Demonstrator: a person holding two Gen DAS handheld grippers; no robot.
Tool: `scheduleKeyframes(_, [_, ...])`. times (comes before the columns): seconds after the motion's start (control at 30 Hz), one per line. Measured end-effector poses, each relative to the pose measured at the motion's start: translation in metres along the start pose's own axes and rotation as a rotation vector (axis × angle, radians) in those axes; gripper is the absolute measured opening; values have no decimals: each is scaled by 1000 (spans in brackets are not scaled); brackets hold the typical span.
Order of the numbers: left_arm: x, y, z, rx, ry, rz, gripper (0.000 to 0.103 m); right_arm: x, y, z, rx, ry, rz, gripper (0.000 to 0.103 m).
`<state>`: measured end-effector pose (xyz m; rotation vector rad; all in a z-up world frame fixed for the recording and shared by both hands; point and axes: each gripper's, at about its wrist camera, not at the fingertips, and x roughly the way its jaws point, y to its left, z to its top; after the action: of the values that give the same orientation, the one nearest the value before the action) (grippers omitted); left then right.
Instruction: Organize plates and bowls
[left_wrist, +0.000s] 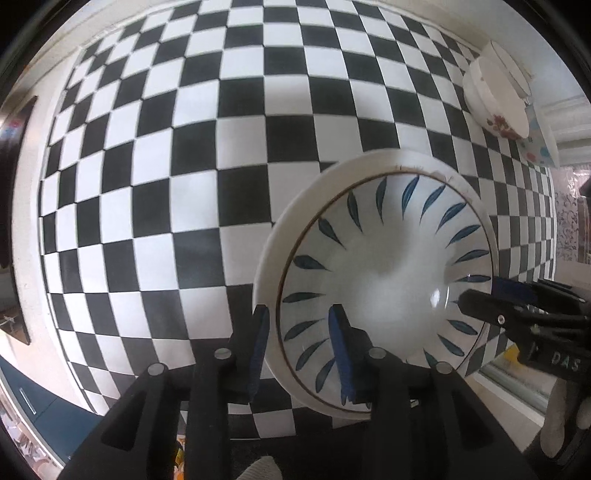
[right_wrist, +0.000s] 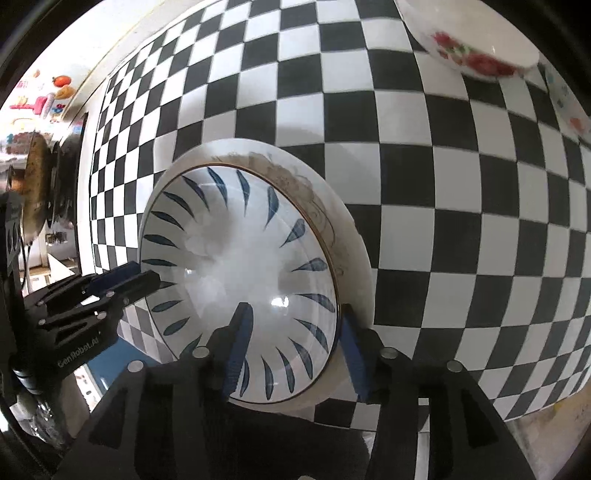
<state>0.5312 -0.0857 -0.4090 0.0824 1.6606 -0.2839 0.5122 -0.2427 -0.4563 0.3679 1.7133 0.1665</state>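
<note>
A: Where was the blue-leaf bowl (left_wrist: 384, 273)?

B: It sat inside a white plate (left_wrist: 295, 229) on the checkered tablecloth (left_wrist: 184, 166), toward four o'clock in the left wrist view and near seven o'clock in the right wrist view.

A: And the left gripper (left_wrist: 301, 349)?

B: Its jaws straddled the rim at about seven o'clock of the bowl, one blue pad outside the plate's edge, the other inside the bowl. A gap showed on both sides, so they stood loose, pressing on nothing.

A: The right gripper (right_wrist: 295, 349)?

B: It was the same on the opposite rim: one pad lay over the bowl's inside, the other just beyond the plate's edge, parted wider and not clamping.

A: Anything else on the cloth?

B: A white bowl with red flowers (left_wrist: 495, 99) stood at two o'clock, well apart, beside a dotted dish (left_wrist: 541, 146)
</note>
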Motion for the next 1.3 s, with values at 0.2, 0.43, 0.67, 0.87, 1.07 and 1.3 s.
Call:
scheduleKeyframes(0.2, [-14, -7, -9, -22, -77, 45, 83, -14, 16, -11, -47, -58, -56, 86])
scheduleKeyframes(0.43, [-43, -21, -30, -41, -185, 94, 83, -40, 28, -33, -61, -157, -192, 88])
scheduleKeyframes(0.67, [-97, -33, -59, -54, -287, 140, 83, -98, 39, -73, -55, -272, -199, 88])
scheduleKeyframes(0.87, [-147, -45, -87, -42, -355, 145, 83, -150, 59, -114, -65, -358, -191, 88])
scheduleKeyframes(1.07, [-180, -47, -103, -13, -368, 144, 83, -189, 77, -149, -68, -414, -184, 88])
scheduleKeyframes(1.3, [-209, -37, -122, 35, -383, 118, 83, -216, 98, -180, -20, -464, -207, 88])
